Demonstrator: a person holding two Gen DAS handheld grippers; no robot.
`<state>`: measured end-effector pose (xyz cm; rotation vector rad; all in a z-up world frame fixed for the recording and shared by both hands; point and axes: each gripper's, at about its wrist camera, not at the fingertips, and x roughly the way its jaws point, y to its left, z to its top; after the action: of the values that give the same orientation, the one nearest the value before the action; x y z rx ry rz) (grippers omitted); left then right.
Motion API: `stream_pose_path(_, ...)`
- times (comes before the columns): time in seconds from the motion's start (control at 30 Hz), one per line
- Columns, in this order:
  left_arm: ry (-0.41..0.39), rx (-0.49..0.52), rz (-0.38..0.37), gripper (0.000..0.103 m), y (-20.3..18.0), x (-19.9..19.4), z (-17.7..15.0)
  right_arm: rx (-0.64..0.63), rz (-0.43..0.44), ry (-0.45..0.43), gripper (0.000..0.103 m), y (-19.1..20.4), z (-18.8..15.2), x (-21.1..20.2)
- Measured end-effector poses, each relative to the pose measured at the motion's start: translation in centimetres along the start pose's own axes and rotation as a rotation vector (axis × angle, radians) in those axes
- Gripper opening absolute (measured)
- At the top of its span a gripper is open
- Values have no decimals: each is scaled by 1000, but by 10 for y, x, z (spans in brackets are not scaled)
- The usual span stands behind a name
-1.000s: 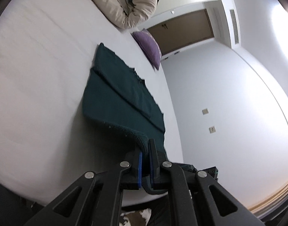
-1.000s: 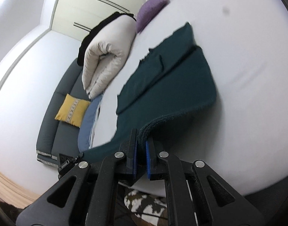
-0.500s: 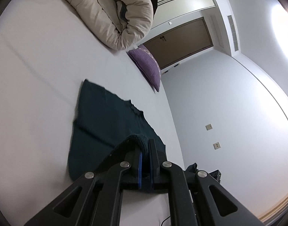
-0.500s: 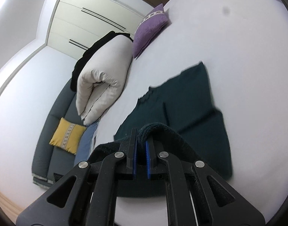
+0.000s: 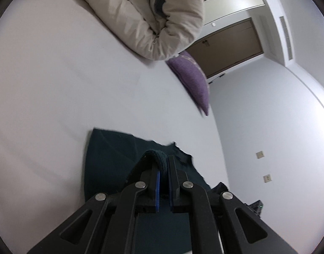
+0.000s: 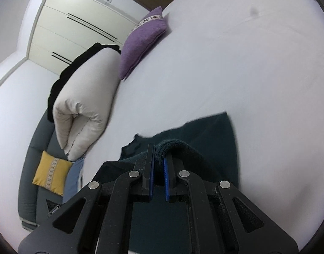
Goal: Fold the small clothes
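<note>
The dark green cloth [image 5: 111, 160] lies on the white bed [image 5: 56, 84], near its front edge. It looks soft, thick and floppy, and likely light. The left gripper [image 5: 163, 169] is clamped on one thick hem corner. The right gripper [image 6: 159, 158] is clamped on the other. Corners look like the best spots to hold.

Brightness: even, soft indoor light; white bed sheet [image 5: 56, 80] reads pale grey.
Glare: wall [image 5: 289, 127] brightens toward the right edge of the left view.
Shadows: faint, soft.
Blur: dark garment [image 6: 217, 131] edges smeared; purple pillow [image 5: 193, 80] tip streaked.
Distortion: strong fisheye bending, black corner vignette.
</note>
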<state>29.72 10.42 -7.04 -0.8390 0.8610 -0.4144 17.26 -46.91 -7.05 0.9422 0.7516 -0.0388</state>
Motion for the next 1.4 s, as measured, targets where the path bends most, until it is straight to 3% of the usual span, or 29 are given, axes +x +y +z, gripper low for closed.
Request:
stream_pose_path(0.17,0,-1,52,7,13,33,19,33,-55,-1,6,-13,24,45)
stream_pose_path(0.3,15,21,147,10,24,66,29,56,-113,0,10,-24,36,79)
stream_pose_path(0.33,11,28,175,16,26,71,30,52,-158,3,16,-28,38,89)
stream_pose_path(0.37,6,31,188,36,28,73,31,50,-181,7,29,-30,39,97)
stream_pose_path(0.4,0,25,199,48,30,72,31,50,-185,6,34,-31,39,101)
stream_pose_path(0.43,-6,19,204,66,31,69,30,46,-167,-3,44,-31,39,104)
stream_pose_path(0.53,-41,36,178,70,25,50,25,1,-177,-49,75,-21,40,102)
stream_pose_path(0.57,-45,65,173,70,19,40,19,-15,-198,-68,76,-17,39,99)
stream_pose_path(0.77,-43,162,195,70,5,5,-25,-107,-251,-66,76,-2,20,72)
stream_pose_path(0.9,-12,234,263,69,8,-6,-63,-217,-314,-45,74,4,-3,54)
stream_pose_path(1.1,24,229,309,64,27,-15,-97,-371,-399,7,69,3,-47,41)
stream_pose_path(1.17,35,238,315,54,30,-16,-106,-411,-443,27,61,-2,-66,43)
stream_pose_path(1.4,39,305,357,47,32,-14,-121,-434,-461,34,43,-23,-107,17)
